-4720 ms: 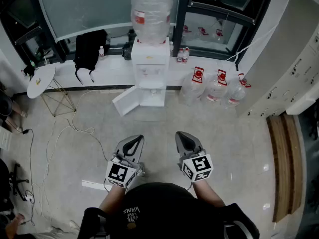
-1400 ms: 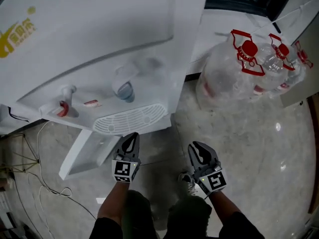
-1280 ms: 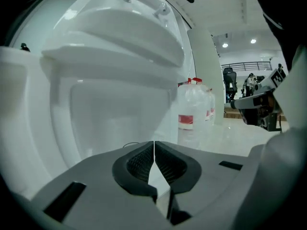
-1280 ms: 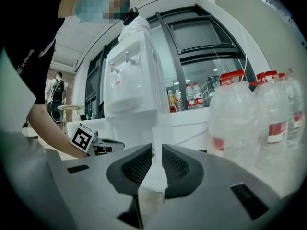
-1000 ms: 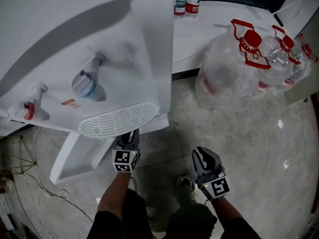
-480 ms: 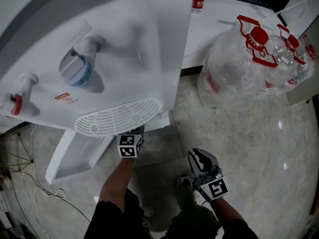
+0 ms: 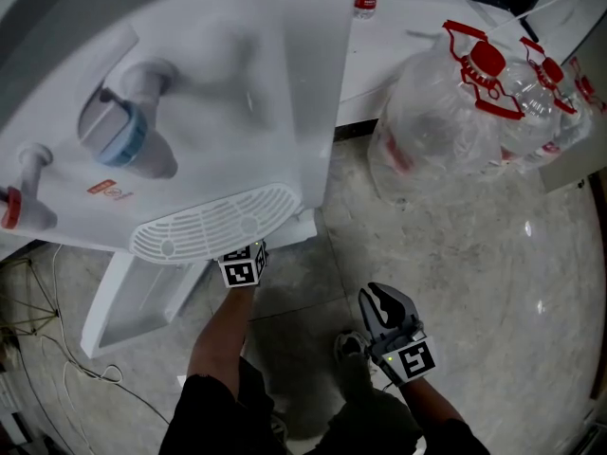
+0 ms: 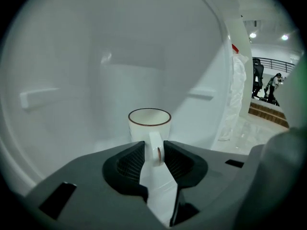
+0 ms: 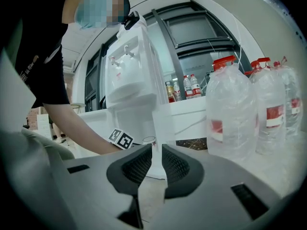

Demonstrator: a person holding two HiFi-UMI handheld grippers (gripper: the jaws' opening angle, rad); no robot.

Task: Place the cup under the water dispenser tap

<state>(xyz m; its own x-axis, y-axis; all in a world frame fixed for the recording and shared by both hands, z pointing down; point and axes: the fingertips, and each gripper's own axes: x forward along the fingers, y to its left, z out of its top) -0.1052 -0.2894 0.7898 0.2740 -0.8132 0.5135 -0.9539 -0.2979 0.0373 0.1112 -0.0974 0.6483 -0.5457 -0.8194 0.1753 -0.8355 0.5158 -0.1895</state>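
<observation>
Left gripper (image 8: 154,150) has jaws that have just been closing on the loop handle of the white ceramic cup (image 8: 149,126), which has a thin brown rim. Both pads appear to bear on the handle's sides. Taking it by the handle is judged deliberate: the handle faces the opening, and the body looks too wide for an easy pinch.

The cup stands upright on the floor of the lower compartment of the white plastic water dispenser (image 7: 237,83), below the taps, so placement is not yet done. The gripper reaches in beneath the slotted white drip grille (image 7: 213,235), beside the open white cabinet door (image 7: 123,301). The target is judged to be that grille, under the blue-collared tap (image 7: 119,136) or the red-levered tap (image 7: 14,207).

Right gripper (image 9: 157,159) has its jaws narrowly parted and empty. It is held low and aside, clear of the work, near the clear plastic water bottles with red caps (image 7: 436,131).
</observation>
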